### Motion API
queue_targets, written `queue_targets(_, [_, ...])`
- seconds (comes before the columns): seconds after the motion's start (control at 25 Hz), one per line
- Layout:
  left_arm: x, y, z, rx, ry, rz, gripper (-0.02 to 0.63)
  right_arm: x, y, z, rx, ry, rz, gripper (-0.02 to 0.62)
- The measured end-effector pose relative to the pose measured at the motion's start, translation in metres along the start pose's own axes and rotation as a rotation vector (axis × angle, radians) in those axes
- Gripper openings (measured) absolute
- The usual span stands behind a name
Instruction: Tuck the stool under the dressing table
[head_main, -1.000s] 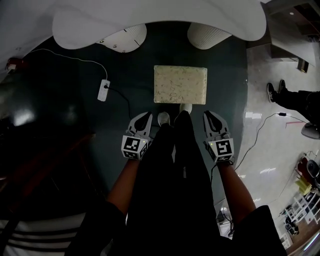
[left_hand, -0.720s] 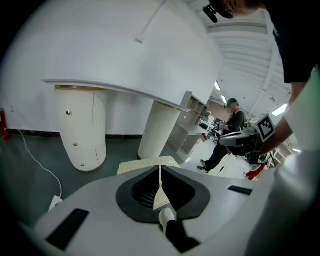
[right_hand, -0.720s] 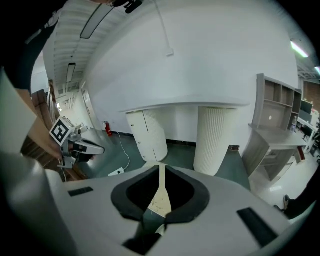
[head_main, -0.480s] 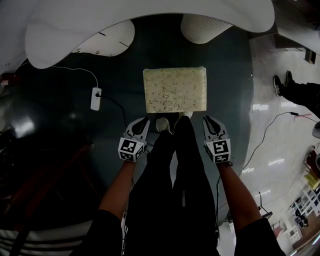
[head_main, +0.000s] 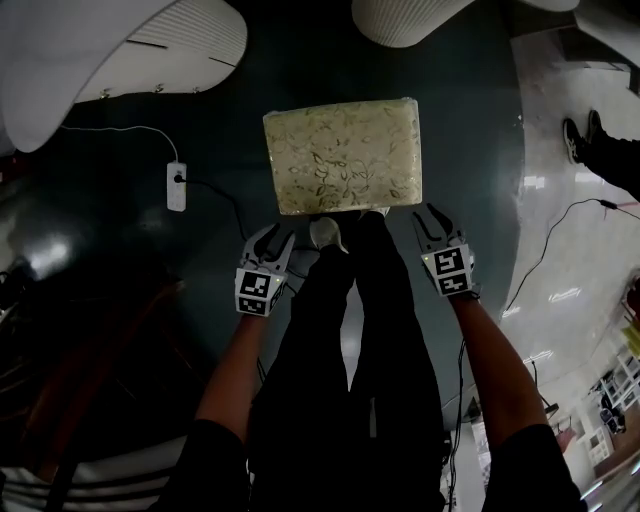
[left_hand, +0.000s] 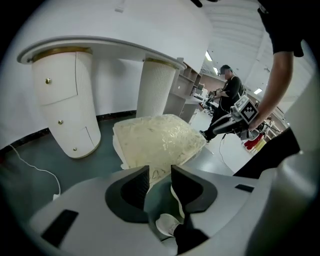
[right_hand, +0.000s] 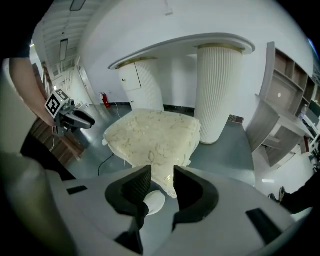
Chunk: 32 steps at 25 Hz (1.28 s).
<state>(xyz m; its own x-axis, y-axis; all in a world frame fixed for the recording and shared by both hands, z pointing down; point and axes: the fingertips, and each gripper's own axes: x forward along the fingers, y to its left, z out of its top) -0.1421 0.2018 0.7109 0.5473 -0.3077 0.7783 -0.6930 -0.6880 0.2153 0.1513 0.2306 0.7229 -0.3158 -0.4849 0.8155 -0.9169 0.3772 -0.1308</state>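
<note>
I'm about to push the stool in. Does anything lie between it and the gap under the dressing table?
Nothing visible does. The floor between the stool and the gap under the dressing table is bare; the power strip lies off to the left.

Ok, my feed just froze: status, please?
Left tongs and right tongs just opened, empty, short of stool's near corners. Stool not yet under dressing table. Power strip off left, outside the path.
</note>
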Motion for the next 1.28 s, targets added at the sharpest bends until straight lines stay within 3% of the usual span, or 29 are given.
queue_targets(0.24, [0.036,0.006,-0.033,-0.035,0.067,0.004,0.163,0.031,-0.007,-0.033,0.014,0.054,-0.009,0.138])
queue_targets(0.48, [0.051,0.022,-0.040,-0.061,0.046,0.073,0.164,0.047,-0.008,-0.042,0.121,0.030,-0.022,0.176])
queue_targets(0.8, [0.060,0.034,-0.068,-0.133,0.107,0.105,0.183,0.058,-0.006,-0.050,0.072,0.086,0.030,0.218])
queue_targets(1.28, [0.077,0.036,-0.061,-0.148,0.142,0.037,0.207,0.070,-0.013,-0.055,-0.002,0.135,0.044,0.229])
